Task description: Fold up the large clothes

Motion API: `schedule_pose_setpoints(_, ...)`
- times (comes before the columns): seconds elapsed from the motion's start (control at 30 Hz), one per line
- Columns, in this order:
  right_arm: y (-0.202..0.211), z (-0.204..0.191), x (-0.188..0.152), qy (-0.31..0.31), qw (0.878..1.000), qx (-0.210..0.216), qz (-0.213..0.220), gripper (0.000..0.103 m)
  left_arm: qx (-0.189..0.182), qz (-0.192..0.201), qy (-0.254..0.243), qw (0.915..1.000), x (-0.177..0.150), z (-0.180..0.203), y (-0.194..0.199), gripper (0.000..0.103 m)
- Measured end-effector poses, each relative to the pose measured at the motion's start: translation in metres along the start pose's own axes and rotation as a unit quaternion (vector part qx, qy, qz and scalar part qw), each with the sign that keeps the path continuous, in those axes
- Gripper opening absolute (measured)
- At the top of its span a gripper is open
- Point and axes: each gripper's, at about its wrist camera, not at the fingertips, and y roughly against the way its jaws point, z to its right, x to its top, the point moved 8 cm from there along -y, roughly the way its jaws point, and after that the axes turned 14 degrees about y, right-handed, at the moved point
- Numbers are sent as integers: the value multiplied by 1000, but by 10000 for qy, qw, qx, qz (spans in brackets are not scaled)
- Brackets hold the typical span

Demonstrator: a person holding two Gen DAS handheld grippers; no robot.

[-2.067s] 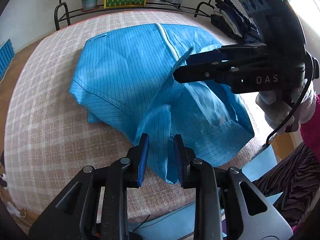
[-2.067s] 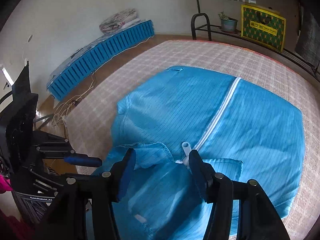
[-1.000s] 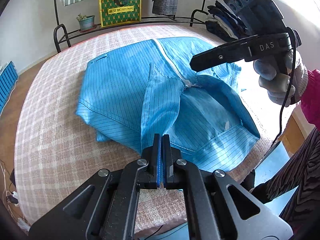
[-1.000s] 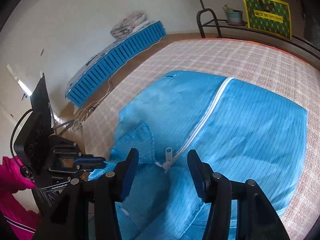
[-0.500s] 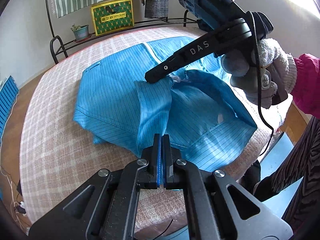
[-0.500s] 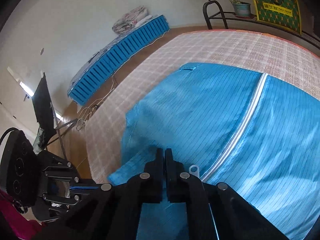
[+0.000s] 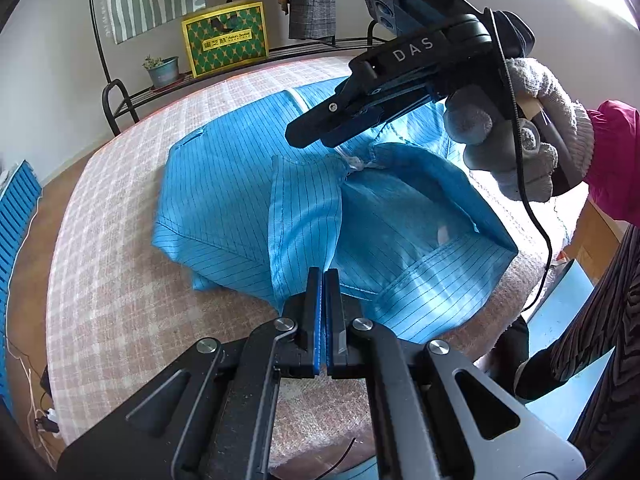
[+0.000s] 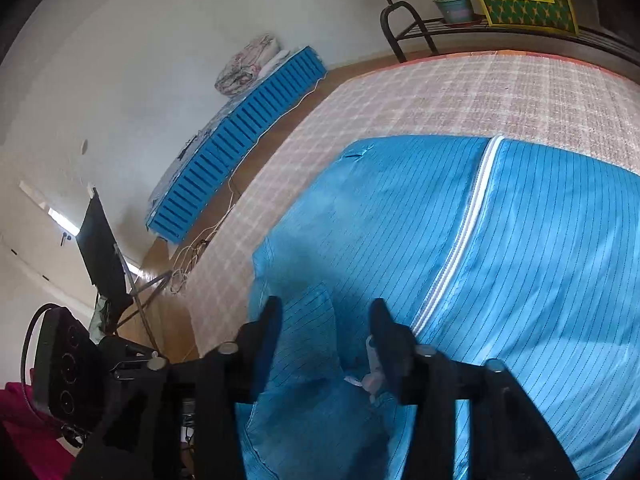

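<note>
Blue pinstriped jacket (image 7: pixel 240 200) lies spread on the bed (image 7: pixel 104 280), zip front up, collar end toward the person at the near edge. The far body is flat; the near part is bunched and partly turned over, so the fold looks barely begun.

Left hand-held gripper (image 7: pixel 323 280): pressed together, pinching the near edge of a raised flap of the jacket. Probably holds that edge as an anchor, keeping the flap taut while the other side is worked. It is angled down at the bed from the near side, low over the edge.

White zipper (image 8: pixel 460 240) runs away up the middle of the jacket, its pull end by the collar (image 7: pixel 360 164), a handy centre line for the fold.

Right hand-held gripper (image 8: pixel 324 312): jaws opening, spread over the collar fabric just left of the zipper; cloth sits between the fingers, but the pads don't press on it. It is held by a gloved hand (image 7: pixel 516 132) with a pink sleeve (image 7: pixel 612 160), tilted down over the collar, probably to re-grip.
</note>
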Motion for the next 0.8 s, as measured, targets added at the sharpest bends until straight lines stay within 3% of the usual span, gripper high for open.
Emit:
schedule_pose_setpoints(0.07,-7,1,-4,-82,9997,140,-160,64,11,14,-24,10000,0,1,0,0)
schedule_pose_setpoints(0.13,-13,1,-7,-78,9996,104,-265,55,34,9,-31,10000,-1,1,-1,0)
schedule_pose_setpoints(0.17,-15,-2,-8,4,9994,147,-317,31,45,15,-24,10000,-1,1,0,0)
schedule_pose_setpoints(0.2,-17,-8,-8,126,9992,134,-369,15,49,7,-25,10000,-1,0,-1,0)
schedule_pose_setpoints(0.3,-16,-21,-5,618,9969,-339,-356,2,-1,-28,-61,10000,-5,3,1,0)
schedule_pose_setpoints(0.43,-17,0,-6,463,9916,-1136,-421,0,20,-130,-316,9994,-17,10,-2,0)
schedule_pose_setpoints(0.57,-7,18,-9,-25,9912,-1286,-323,0,-168,-307,-162,9993,-19,8,-1,0)
schedule_pose_setpoints(0.67,29,20,-4,-171,9910,-1319,142,28,-583,-364,272,9973,-11,0,12,0)
schedule_pose_setpoints(0.73,58,16,-6,-202,9895,-1362,451,30,-830,-234,559,9947,0,-8,24,0)
schedule_pose_setpoints(0.8,81,10,-16,36,9829,-1755,554,34,-755,-140,794,9939,14,-23,27,0)
